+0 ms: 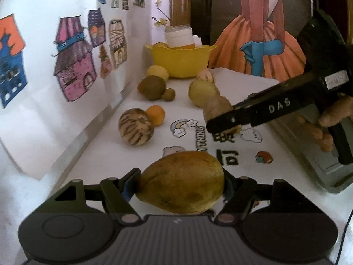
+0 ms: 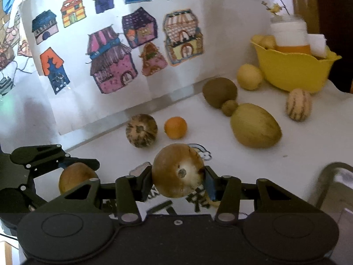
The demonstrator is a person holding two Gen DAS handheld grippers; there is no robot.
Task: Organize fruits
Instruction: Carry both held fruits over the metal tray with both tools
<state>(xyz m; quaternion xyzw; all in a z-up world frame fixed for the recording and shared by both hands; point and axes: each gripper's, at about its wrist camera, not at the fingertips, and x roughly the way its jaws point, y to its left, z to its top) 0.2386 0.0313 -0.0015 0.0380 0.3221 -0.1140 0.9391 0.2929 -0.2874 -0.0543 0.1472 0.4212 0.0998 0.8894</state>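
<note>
My left gripper [image 1: 181, 184] is shut on a brownish-yellow mango [image 1: 182, 181] and holds it above the white table [image 1: 242, 81]. My right gripper [image 2: 177, 182] is shut on a round brown pear-like fruit [image 2: 177, 173]; it also shows in the left wrist view [image 1: 217, 108], with the right gripper's black body across it. The left gripper and its mango [image 2: 76, 176] show at the lower left of the right wrist view. A yellow bowl [image 1: 179, 60] [image 2: 293, 68] with fruit in it stands at the table's far end.
Loose on the table: a striped melon [image 1: 135, 127], a small orange [image 1: 156, 114], a large kiwi [image 1: 151, 87] and a small one [image 1: 169, 94], a lemon [image 1: 157, 72], a yellow-green melon [image 2: 256, 128], a striped fruit [image 2: 298, 107]. A grey scale [image 1: 320, 161] sits right. House drawings cover the wall.
</note>
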